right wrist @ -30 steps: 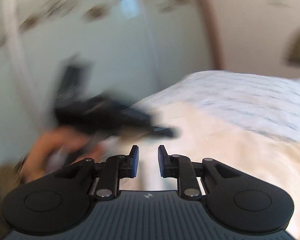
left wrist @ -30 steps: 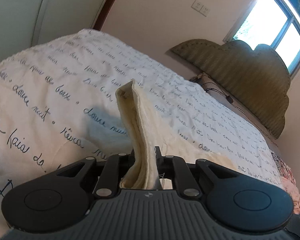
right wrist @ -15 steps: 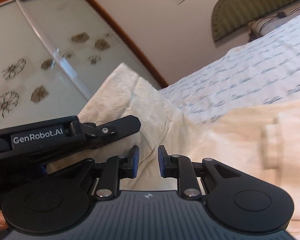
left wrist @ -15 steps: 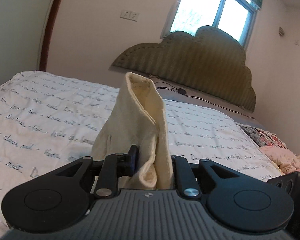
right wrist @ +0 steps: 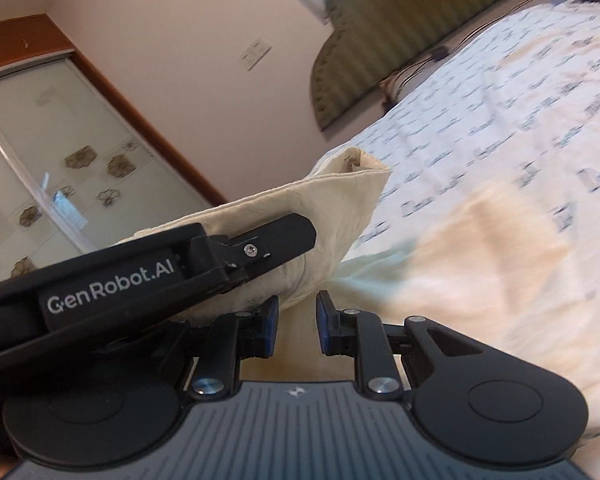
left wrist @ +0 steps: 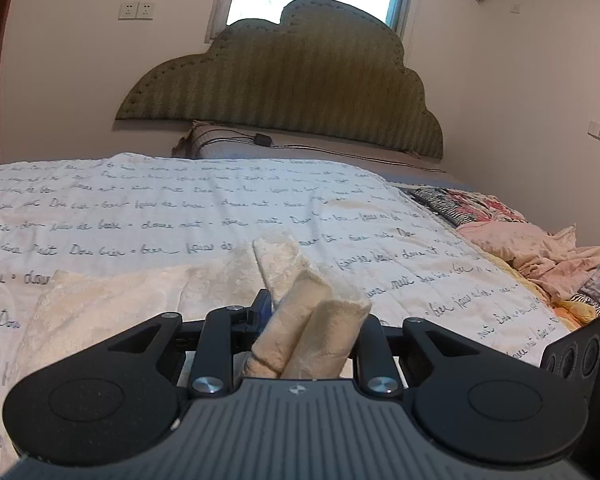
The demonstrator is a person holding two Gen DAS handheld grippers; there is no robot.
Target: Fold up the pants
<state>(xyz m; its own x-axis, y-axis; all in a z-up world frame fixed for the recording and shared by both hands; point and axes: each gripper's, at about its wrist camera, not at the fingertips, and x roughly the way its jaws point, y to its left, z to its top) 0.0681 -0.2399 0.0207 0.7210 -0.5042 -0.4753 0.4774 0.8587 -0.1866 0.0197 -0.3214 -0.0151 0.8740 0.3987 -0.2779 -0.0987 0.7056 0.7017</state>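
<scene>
Your left gripper (left wrist: 306,320) pinching bunched pants (left wrist: 112,300), jaws just been easing wider; rest of fabric spread on bed (left wrist: 180,208) toward 10 o'clock. Right gripper (right wrist: 297,322) slightly apart, holding nothing.

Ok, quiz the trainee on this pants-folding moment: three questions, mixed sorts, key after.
1. Which gripper grips the cream pants? A left, B right, C both.
2. True or false: nothing sits between the right gripper's fingers.
3. Name what lies heaped beyond the script-printed bedspread's right edge.
Key: 1 A; the left gripper, whose jaws have just been opening, has a bunched fold between them. 2 True. 3 Rumpled pink clothes.
</scene>
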